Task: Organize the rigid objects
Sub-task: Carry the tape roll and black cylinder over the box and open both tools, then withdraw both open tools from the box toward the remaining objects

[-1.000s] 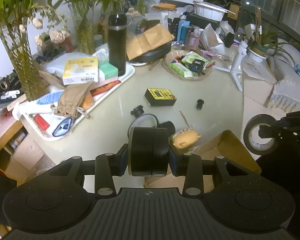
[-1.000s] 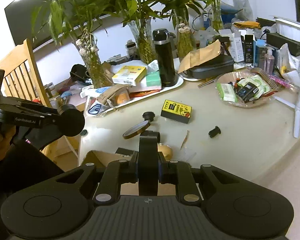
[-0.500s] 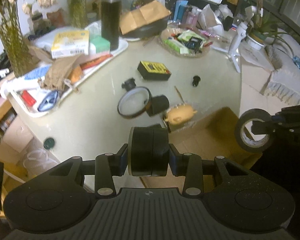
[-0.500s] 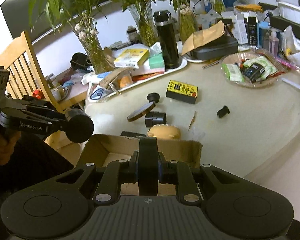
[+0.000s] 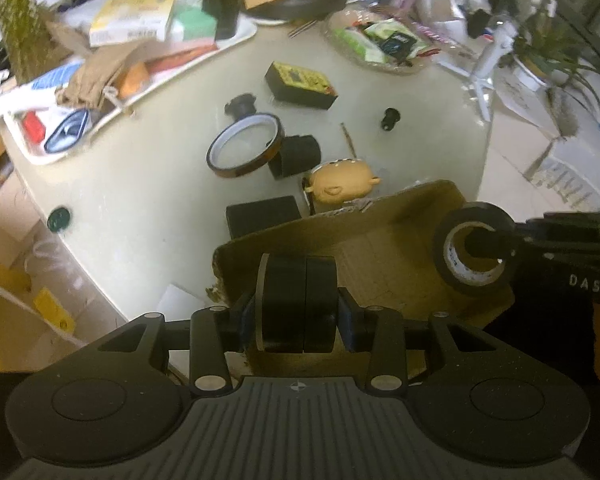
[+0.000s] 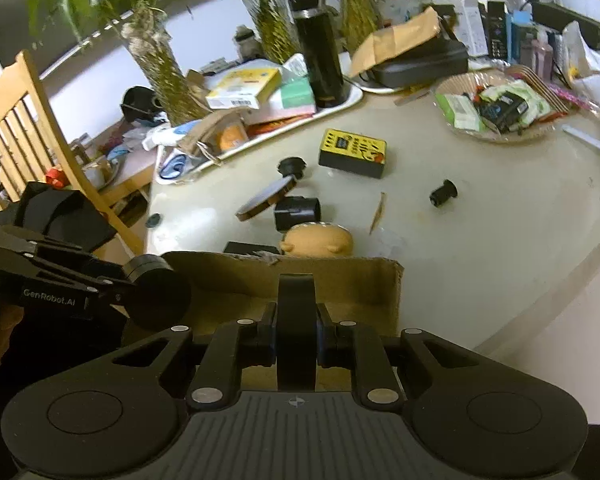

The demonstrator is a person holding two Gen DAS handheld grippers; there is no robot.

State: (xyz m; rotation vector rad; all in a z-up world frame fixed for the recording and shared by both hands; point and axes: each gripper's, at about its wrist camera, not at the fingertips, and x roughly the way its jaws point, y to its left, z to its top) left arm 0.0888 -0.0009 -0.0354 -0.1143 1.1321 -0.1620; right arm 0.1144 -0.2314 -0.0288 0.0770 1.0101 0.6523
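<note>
Tape roll [image 5: 475,254]: black, ring-shaped, I grip it in right gripper [image 6: 296,334].
Left gripper [image 5: 296,304]: clamps black disc [image 5: 296,300] above corrugated cardboard box [image 5: 380,248].

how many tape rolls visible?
2. Amber tape roll on the table, leaning on a black cylinder; black tape roll in the right hand-held gripper. The left hand-held gripper's black load may be another.

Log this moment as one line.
left gripper: shut on black puck | right gripper: shut on black tape roll | both over cardboard box
</note>
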